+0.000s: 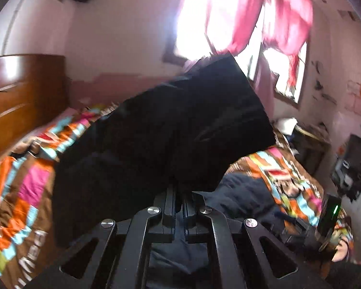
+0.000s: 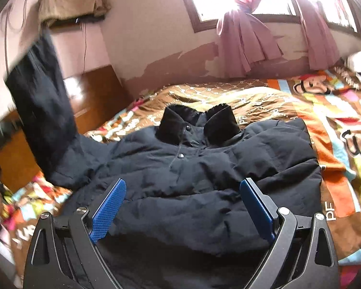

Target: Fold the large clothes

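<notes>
A large dark navy padded jacket lies front up on the bed, its black collar toward the far wall. My left gripper is shut on the jacket's left sleeve and holds it lifted above the bed; the raised sleeve also shows in the right wrist view. My right gripper is open with blue pads, hovering just over the jacket's lower body, holding nothing. The right gripper shows at the lower right edge of the left wrist view.
A colourful patchwork bedspread covers the bed. A wooden headboard stands at the left. Windows with pink curtains are on the far wall. A cluttered side table stands past the bed's end.
</notes>
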`<state>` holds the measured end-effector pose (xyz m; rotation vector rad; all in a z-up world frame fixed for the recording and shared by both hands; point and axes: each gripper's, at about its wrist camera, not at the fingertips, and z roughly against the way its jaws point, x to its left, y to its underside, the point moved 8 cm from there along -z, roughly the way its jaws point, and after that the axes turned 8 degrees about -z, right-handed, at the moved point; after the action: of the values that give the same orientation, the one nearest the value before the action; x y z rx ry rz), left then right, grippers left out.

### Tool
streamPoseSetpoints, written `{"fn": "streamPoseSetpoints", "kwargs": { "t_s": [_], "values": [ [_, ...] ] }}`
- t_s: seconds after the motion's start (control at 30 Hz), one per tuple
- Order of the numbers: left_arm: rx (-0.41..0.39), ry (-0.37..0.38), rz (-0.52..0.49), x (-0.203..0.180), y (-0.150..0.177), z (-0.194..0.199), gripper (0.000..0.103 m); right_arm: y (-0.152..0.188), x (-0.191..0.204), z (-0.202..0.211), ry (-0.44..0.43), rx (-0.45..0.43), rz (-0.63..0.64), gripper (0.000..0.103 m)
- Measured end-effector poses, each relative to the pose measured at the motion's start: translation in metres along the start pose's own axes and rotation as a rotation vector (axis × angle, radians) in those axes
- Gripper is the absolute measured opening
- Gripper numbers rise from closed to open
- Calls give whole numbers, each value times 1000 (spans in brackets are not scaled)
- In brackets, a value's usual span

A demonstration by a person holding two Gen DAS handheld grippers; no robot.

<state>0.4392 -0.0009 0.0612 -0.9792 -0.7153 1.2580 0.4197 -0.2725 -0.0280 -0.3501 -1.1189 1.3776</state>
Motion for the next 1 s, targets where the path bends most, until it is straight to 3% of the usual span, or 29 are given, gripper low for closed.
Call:
{"fn": "streamPoseSetpoints", "kwargs": {
  "t_s": [0.2, 0.37, 0.6, 0.77, 0.83, 1.0],
  "values": [
    [143, 64, -35, -40, 55, -49, 4, -4, -34, 9, -157, 27, -231, 93],
    [259, 99, -87, -70, 109, -79, 4, 21, -50, -13, -257, 141, -366, 94],
    [320, 122, -102, -84, 140, -86, 4, 73, -56, -57, -230, 333, -489, 92],
    [372, 151, -81, -82, 152, -90, 6, 91, -57, -66, -211, 366, -538, 66],
    [402, 169, -62, -80, 157, -92, 7, 93, -58, -68, -200, 371, -555, 45],
    [434, 231, -11, -76, 161, -89, 8, 98, -52, -76, -179, 382, -557, 22]
  ]
}}
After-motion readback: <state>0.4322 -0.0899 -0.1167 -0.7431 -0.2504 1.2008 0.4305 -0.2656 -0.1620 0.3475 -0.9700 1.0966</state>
